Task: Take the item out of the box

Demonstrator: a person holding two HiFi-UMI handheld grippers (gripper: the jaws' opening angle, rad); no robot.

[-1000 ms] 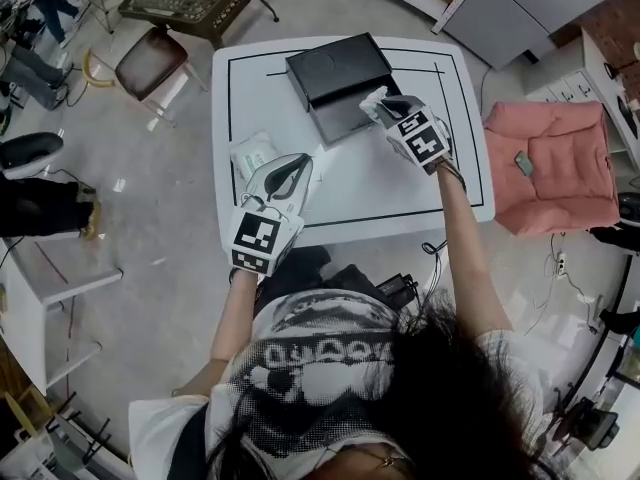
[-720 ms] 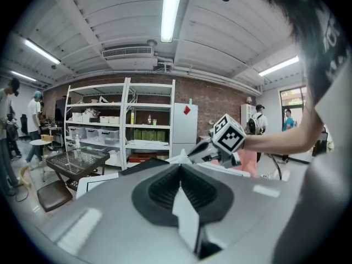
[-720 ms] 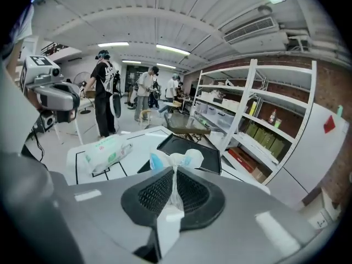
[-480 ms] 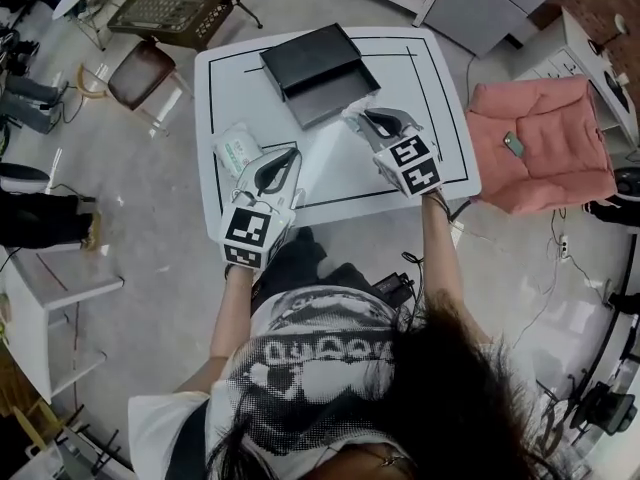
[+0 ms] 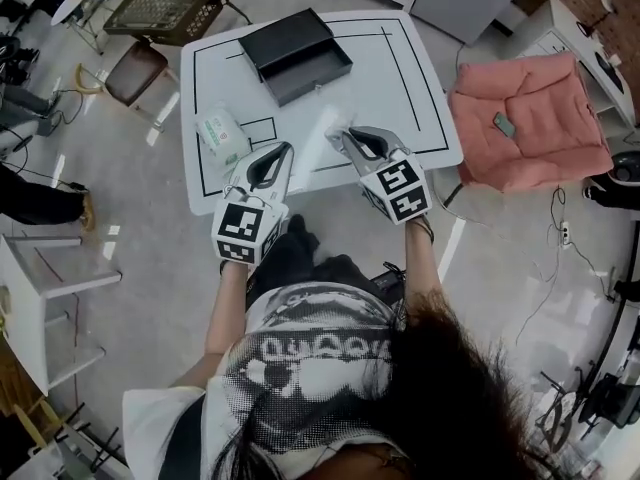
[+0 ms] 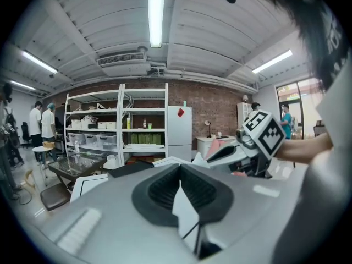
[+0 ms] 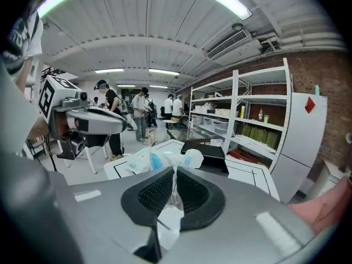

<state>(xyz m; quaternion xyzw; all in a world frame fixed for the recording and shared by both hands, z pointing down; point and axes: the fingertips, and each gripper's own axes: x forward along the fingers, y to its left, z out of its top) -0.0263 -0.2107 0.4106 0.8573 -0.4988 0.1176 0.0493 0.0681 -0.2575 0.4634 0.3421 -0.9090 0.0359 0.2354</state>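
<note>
Head view: we see the black box (image 5: 295, 53) at upper centre of the table (image 5: 420, 78). Just below it, clear of the box, the right gripper (image 5: 345, 136) pinches a clear bag (image 5: 327, 126).
Left gripper view: the left gripper (image 6: 179, 168) has its jaws together, with nothing between them.
Right gripper view: we see the jaws clamped on the bag's film.

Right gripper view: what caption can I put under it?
Right gripper pinching a clear plastic packet, black box behind on the white table.

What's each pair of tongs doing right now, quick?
Left tongs: closed, nothing between them.
Right tongs: closed on a clear plastic packet.
</note>
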